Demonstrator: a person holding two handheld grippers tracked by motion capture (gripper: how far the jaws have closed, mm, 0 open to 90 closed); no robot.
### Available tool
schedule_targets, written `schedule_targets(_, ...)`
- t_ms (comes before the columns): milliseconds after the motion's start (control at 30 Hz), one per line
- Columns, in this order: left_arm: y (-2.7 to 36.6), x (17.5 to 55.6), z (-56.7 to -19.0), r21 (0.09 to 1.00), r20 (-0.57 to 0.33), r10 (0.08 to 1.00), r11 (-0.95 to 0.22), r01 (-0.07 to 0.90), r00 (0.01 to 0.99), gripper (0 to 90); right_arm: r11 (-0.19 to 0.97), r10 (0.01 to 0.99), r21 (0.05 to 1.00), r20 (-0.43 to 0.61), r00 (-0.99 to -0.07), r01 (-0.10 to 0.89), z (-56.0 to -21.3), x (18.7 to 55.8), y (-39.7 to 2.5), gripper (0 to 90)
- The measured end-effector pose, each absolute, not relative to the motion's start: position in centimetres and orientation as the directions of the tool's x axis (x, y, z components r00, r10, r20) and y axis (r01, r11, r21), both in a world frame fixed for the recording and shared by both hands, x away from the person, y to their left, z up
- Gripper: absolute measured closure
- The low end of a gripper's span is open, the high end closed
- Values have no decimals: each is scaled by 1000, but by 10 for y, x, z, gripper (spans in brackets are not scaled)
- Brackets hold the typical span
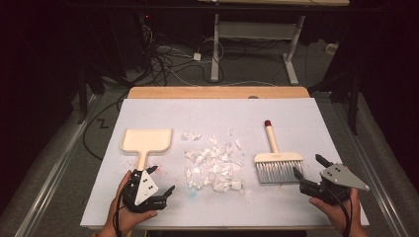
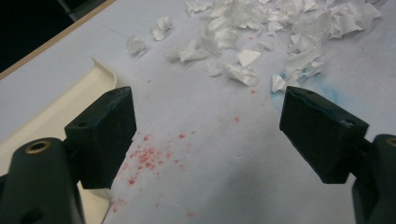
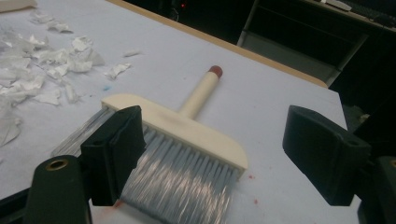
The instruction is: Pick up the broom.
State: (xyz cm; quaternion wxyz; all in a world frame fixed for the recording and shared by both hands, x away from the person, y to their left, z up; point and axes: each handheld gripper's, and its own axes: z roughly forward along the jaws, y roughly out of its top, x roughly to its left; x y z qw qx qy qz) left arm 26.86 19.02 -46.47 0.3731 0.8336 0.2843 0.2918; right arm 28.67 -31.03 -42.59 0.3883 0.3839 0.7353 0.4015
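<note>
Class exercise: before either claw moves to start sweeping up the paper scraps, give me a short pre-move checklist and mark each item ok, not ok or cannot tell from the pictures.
1. Left claw open and empty: ok; jaws spread wide above the mat.
2. Right claw open and empty: ok; jaws stand apart near the brush bristles.
3. Brush free to grasp: ok; it lies flat, its handle pointing away from the person.
4. Dustpan free to grasp: ok; handle points toward the left claw.
5. Paper scraps all on the table: ok; piled between dustpan and brush.
6. Mat fixed against sliding: cannot tell.
</note>
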Motion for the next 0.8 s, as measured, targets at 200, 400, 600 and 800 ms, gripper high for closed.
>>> schedule_targets(200,187,269,-467,782,273,687,-566,261,674,174,377,869,883,-233,-436,280,-421,314,-299,212)
schedule_targets(400,180,272,-470,763,271,674,-586,274,687,175,348,895,831,-156,-418,434,-418,364,-286,214)
schedule_targets(600,177,273,-473,750,277,665,-601,276,694,176,372,899,746,-143,-413,552,-422,409,-271,233)
schedule_targets(800,178,272,-474,747,275,665,-603,281,695,177,353,917,655,-100,-387,668,-436,449,-260,274)
